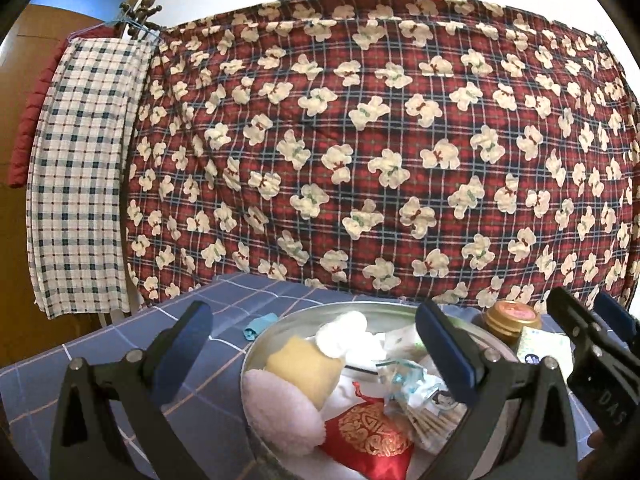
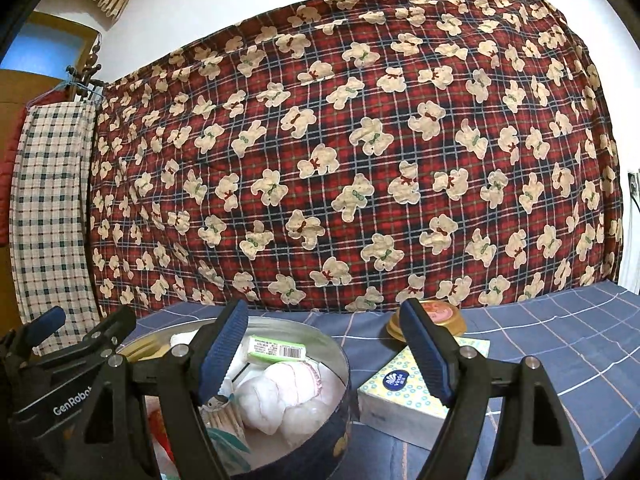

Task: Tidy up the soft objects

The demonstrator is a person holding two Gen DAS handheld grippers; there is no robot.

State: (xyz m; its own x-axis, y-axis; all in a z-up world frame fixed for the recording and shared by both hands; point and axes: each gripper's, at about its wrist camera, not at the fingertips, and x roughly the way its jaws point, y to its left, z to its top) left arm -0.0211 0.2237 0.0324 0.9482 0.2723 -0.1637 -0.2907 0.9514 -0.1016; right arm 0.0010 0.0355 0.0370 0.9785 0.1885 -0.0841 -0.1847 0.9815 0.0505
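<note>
Tin (image 1: 256, 350) is already stuffed w/ soft bits; tissue box (image 2: 404, 394) still out on the surface. Both grippers' jaws wide, holding nothing.

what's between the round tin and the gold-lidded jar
In the right wrist view, the tissue box lies on the blue cloth to the right of the tin, in front of the jar. Behind the box, only bare cloth separates them.

The round tin (image 1: 256, 344) runs off the bottom edge, contents partly hidden.
</note>
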